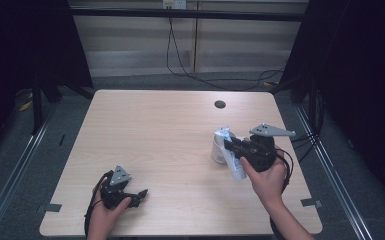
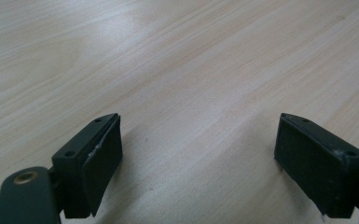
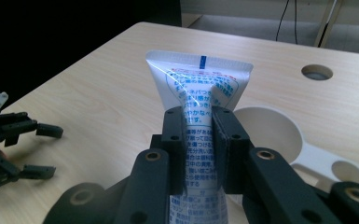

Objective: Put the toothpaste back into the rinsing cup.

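A white tube (image 3: 200,84) with blue print is pinched between the jaws of my right gripper (image 3: 198,140), flat crimped end pointing away from the camera. From above, the tube (image 1: 238,170) sits right of table centre, tilted, with the right gripper (image 1: 230,145) shut on its middle. A white cup (image 3: 270,128) with a flat handle stands on the table just beyond and beside the tube; in the high view the cup (image 1: 217,151) is partly hidden by it. My left gripper (image 1: 141,196) rests low at the front left, open (image 2: 198,154) over bare wood.
The light wooden table (image 1: 170,130) has a round cable hole (image 1: 220,104) at the back right. Dark curtains stand at both sides, and cables run over the floor behind. The left gripper (image 3: 14,149) also appears far left in the right gripper view.
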Demonstrator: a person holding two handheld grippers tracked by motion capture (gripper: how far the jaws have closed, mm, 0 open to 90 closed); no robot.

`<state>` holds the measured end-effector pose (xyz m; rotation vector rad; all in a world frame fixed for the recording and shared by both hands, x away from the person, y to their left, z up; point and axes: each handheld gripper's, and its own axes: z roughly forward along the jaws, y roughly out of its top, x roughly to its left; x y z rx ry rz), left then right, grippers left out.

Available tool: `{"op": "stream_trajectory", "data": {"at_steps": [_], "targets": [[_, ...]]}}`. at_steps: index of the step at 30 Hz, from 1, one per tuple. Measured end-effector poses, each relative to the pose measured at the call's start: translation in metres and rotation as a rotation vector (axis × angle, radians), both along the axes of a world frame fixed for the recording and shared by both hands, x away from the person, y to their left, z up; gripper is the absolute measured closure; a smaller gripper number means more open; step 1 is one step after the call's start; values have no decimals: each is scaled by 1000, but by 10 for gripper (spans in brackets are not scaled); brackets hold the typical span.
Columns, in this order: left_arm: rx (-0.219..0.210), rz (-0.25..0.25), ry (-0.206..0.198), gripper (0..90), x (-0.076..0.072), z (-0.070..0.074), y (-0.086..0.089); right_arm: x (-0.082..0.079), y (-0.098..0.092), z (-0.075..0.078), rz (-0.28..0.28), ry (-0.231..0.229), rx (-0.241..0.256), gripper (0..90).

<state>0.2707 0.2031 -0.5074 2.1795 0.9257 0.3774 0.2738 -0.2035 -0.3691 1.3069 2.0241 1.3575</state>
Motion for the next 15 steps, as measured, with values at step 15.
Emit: {"op": "stream_trajectory", "data": {"at_steps": [15], "targets": [[0, 0, 0, 149, 0, 0, 0, 19, 3, 5, -34, -52, 15, 761]]}}
